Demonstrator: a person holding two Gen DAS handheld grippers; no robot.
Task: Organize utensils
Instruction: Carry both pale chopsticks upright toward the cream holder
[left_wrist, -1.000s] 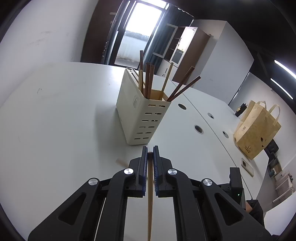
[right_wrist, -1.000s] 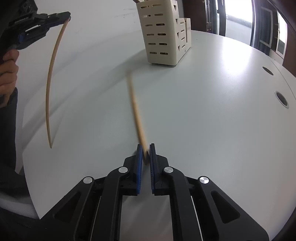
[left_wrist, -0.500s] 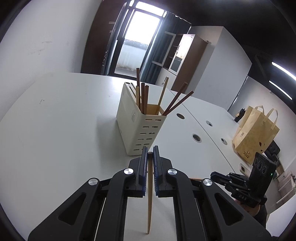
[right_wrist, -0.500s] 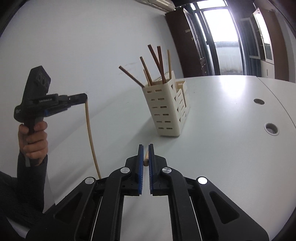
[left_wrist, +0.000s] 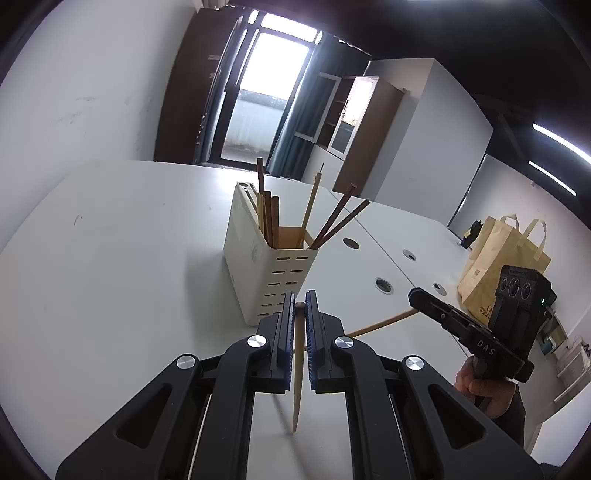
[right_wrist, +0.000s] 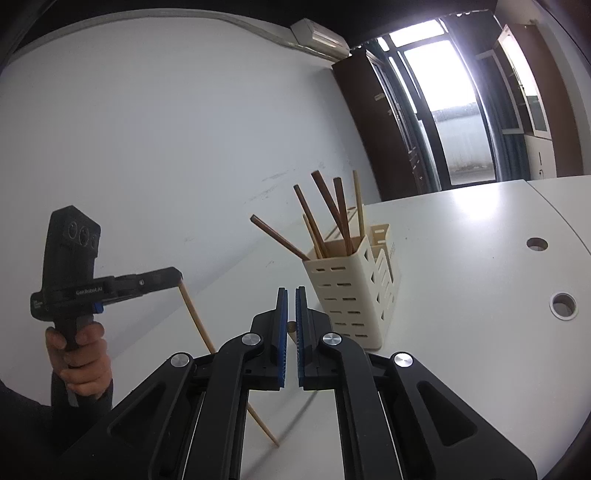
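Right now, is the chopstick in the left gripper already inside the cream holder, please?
No, the light chopstick hangs clamped between the left gripper's fingers, outside the cream holder.

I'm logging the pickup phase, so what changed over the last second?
The right gripper lifted its light chopstick off the table; a second ago that chopstick still lay on the surface. Both grippers tilted upward, bringing the holder into the right view. The left gripper kept its own chopstick hanging tip-down, and the holder stayed put.
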